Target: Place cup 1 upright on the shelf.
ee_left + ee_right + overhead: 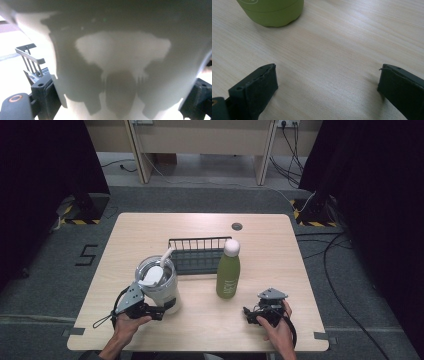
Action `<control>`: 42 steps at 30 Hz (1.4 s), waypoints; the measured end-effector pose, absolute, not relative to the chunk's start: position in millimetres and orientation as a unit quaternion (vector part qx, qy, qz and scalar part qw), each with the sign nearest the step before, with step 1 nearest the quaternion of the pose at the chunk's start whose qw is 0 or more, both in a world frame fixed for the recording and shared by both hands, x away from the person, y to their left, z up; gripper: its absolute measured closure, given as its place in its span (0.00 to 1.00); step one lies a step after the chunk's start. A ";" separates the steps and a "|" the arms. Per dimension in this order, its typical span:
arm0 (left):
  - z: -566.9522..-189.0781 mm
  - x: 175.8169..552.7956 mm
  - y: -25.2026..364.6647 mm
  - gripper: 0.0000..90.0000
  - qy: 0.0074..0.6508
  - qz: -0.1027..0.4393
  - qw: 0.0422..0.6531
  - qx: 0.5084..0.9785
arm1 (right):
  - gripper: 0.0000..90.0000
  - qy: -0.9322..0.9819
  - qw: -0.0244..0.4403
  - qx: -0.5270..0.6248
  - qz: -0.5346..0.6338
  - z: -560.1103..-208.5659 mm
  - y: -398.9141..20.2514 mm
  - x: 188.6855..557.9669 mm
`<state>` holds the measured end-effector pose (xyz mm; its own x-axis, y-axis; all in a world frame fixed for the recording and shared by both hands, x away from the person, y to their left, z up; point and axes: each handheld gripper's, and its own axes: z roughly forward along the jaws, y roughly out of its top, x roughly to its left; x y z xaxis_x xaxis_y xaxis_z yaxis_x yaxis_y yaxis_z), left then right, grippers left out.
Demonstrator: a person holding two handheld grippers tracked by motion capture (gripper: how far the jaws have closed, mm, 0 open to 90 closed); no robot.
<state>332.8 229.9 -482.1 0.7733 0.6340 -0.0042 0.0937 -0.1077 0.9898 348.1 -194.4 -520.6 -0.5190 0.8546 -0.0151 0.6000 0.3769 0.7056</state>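
Setting: pale wooden table (150,227) on grey carpet, dark curtains at both sides, wooden furniture and cables behind.
Tumbler: white tumbler (161,287) with clear lid and straw, upright at front left of table, just in front of black wire rack (197,254).
Left gripper: left gripper (159,311) at tumbler's lower body, approached from the person's side; a jaw on each flank in left gripper view, white wall (120,62) pressed between them; clamped on it, by the look of both views.
Bottle: green bottle (228,274) with white cap, upright near table centre, just right of rack's front corner, well apart from tumbler.
Right gripper: right gripper (252,315) low over bare wood at front right, jaws spread wide, nothing between them; bottle's base (270,12) ahead and off to one side in right gripper view, not yet between jaws.
Step in hand: likely tumbler secured, bottle still to be reached.
Next move: probably right gripper forward and turned toward bottle's lower body, jaws kept wide until either side of it, then closed; left grip held firm meanwhile.
Risk: tall narrow bottle, easily tipped by a nudge from one jaw.
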 end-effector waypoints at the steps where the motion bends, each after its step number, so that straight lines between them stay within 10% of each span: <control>1: -482.1 332.8 229.9 0.12 0.256 0.219 0.617 0.711 | 0.03 0.807 0.193 0.451 0.329 -520.6 -194.4 348.1; 42: -386.7 420.2 215.0 0.12 0.273 0.230 0.596 0.720 | 0.03 0.807 0.190 0.453 0.328 -520.2 -194.3 347.9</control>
